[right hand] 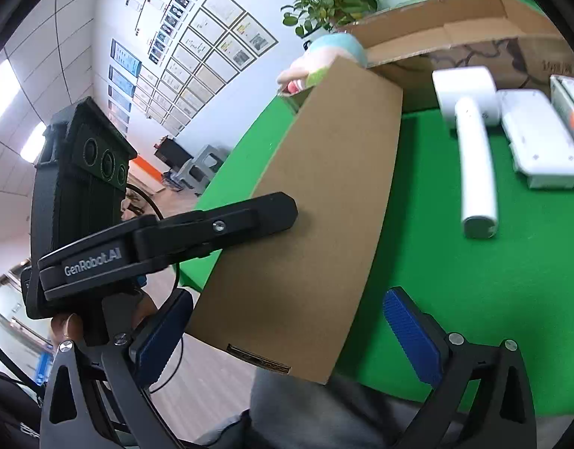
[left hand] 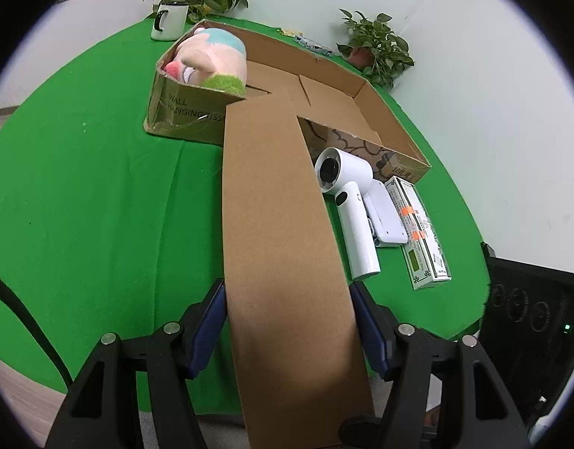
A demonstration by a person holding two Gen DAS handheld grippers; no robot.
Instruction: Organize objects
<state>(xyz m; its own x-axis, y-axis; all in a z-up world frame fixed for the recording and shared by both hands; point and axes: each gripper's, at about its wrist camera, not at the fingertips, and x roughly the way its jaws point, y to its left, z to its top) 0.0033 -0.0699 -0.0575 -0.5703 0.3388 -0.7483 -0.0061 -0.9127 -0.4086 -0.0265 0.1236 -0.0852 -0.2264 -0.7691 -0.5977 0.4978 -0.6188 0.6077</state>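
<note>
- The left tongs (left hand: 288, 321) stand about half open astride the long cardboard flap (left hand: 275, 224), which runs up the middle of the left wrist view. The blue pads (left hand: 212, 329) lie just beside the flap's two edges, and whether they press on it I cannot tell, so I take it as not gripped.
- The right tongs (right hand: 287, 340) are spread wide at the bottom of the right wrist view, holding nothing. The flap's near end lies between the pads without touching them.
- The flap hangs off the near wall of the cardboard box (left hand: 395, 123), which sits at the upper middle of the left view on the green counter (left hand: 99, 205). A plush toy (left hand: 212, 58) already fills its upper-left corner.
- Still out on the counter, right of the flap: a white hair dryer (left hand: 352, 202), a flat white case (left hand: 386, 213) touching it, and a long printed carton (left hand: 423, 232) beside that.
- The step in hand looks like getting the flap out of the way so the opening is free.
- To do it well, fold the flap outward and down along its crease instead of twisting it.
- Keep the left tongs clear of the dryer's barrel, which lies close to the flap's right edge.
- The right tongs, already wide, suit the dryer's handle next.
</note>
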